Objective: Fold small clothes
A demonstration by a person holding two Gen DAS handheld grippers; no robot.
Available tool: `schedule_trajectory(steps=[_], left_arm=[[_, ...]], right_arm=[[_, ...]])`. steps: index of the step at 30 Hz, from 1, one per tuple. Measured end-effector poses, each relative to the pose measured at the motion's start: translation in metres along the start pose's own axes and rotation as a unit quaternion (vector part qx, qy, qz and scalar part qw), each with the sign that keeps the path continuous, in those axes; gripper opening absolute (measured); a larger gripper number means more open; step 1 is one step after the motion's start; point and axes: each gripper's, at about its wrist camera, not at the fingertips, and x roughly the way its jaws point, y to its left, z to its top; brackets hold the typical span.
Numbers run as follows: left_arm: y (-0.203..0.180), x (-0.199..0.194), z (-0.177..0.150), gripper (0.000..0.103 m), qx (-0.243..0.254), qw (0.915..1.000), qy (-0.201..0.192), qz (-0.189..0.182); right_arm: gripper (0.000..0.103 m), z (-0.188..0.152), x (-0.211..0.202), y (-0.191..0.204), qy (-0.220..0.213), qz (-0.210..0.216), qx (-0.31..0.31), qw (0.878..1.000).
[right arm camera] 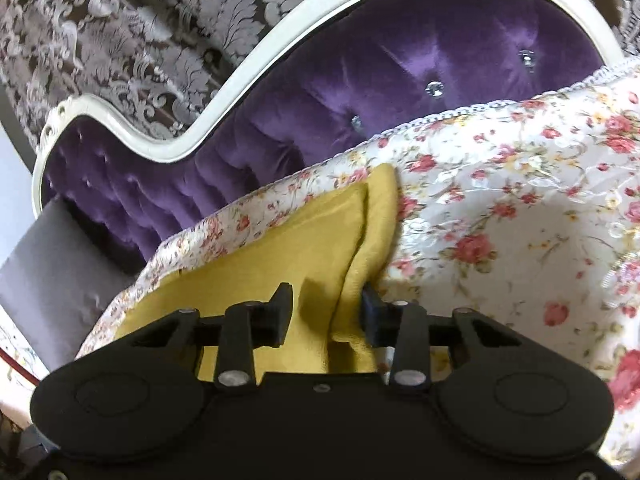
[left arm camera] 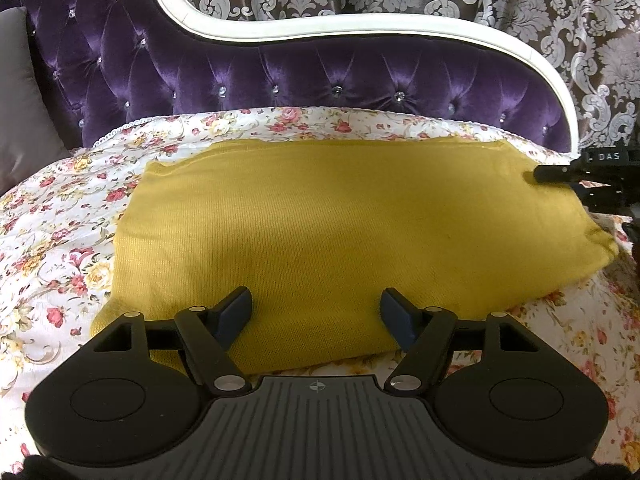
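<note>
Lying flat on a floral bedspread [left arm camera: 48, 248], a mustard-yellow knitted garment [left arm camera: 320, 216] is being shown in the left wrist view as a broad, folded rectangle spread across the middle of the covered seat. The left gripper [left arm camera: 316, 308] is being held low over the near edge of the garment, with its jaws standing well apart; the knit is being seen between the two fingers, but no pad is being pressed against it. At the far right of the same view, the right gripper [left arm camera: 560, 174] is being seen at the garment's right end, with one dark finger resting on top of the cloth.

In the right wrist view, the right gripper [right arm camera: 326, 312] is being presented at the end of the yellow garment [right arm camera: 256, 264], where two layers are lying one over the other with their corners offset. The layered edge is being enclosed between the fingers, the jaws being only partly apart. A raised fold of cloth is lying against the blue pad of the right-hand finger [right arm camera: 372, 316], while a strip of cloth is being left visible beside the left-hand finger; a firm clamp cannot be confirmed from this view.

Behind the bedspread, a tufted purple backrest [left arm camera: 280, 76] with a white curved frame [left arm camera: 304, 32] is being shown, and a patterned curtain [left arm camera: 500, 0] is hanging beyond it. A grey cushion [left arm camera: 20, 92] is being seen at the left.
</note>
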Motion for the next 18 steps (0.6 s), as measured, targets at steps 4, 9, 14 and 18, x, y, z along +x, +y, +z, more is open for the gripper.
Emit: schedule_trajectory(steps=[4, 9, 14, 18], left_arm=[[0.0, 0.0, 0.0, 0.07, 0.0, 1.0, 0.0, 0.0], [0.0, 0.0, 0.0, 0.07, 0.0, 1.0, 0.0, 0.0], [0.0, 0.0, 0.0, 0.07, 0.0, 1.0, 0.0, -0.001], [0.0, 0.0, 0.0, 0.071, -0.001, 1.0, -0.001, -0.001]], right_arm=[[0.049, 0.004, 0.01, -0.001, 0.001, 0.002, 0.012, 1.0], [0.062, 0.001, 0.01, 0.003, -0.004, 0.012, 0.011, 1.0], [0.089, -0.011, 0.005, 0.029, -0.02, -0.017, -0.061, 0.998], [0.09, -0.019, 0.007, 0.042, -0.008, -0.037, -0.116, 0.993]])
